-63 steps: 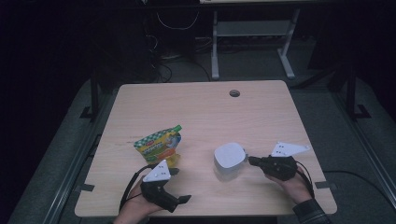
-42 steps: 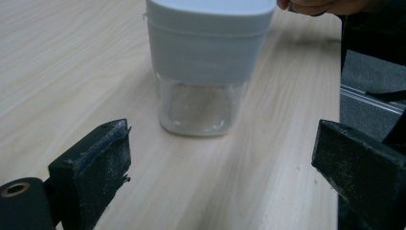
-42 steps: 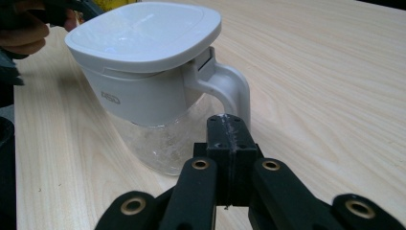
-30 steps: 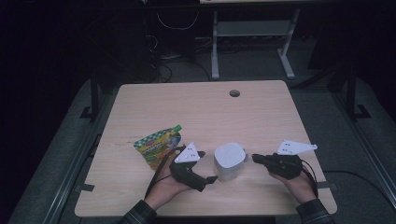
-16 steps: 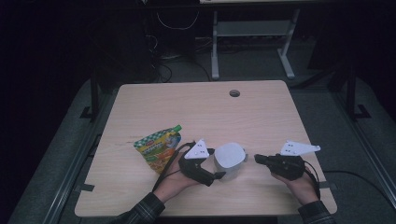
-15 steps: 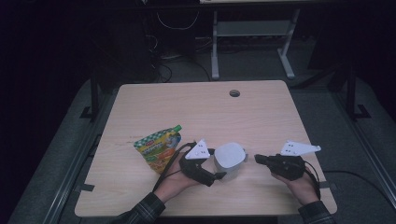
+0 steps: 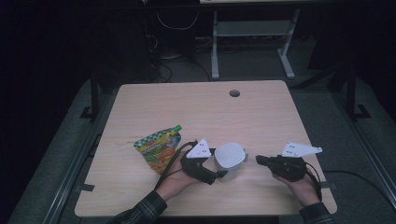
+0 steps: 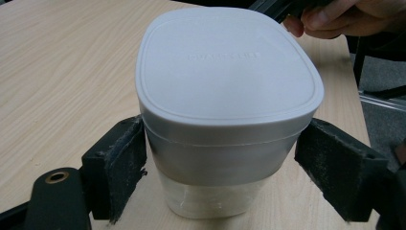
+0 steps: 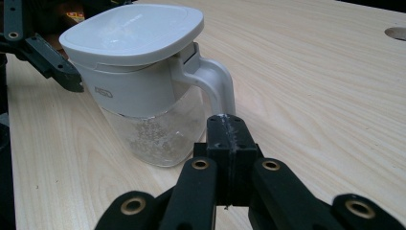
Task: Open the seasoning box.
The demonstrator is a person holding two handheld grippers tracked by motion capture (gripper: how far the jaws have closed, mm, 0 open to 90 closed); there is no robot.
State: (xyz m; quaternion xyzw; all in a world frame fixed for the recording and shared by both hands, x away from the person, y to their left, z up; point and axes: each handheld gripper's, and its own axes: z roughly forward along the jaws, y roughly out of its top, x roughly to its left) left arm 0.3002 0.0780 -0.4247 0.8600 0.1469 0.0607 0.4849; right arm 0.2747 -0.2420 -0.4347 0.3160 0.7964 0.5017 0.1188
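The white-lidded clear plastic jug with a white handle (image 8: 225, 120) stands near the wooden table's (image 7: 196, 107) front edge between the left gripper's (image 8: 230, 177) closing, not-yet-pressing pads, its base cut off, while the right gripper (image 9: 229, 139) rests shut, empty, beside the handle.

In front of me the light wooden surface (image 7: 261, 114) has a round cable hole (image 7: 234, 93) near its far edge. A white-lidded pitcher (image 7: 229, 158) stands upright near my edge, and a colourful spouted pouch (image 7: 158, 145) lies flat to its left.
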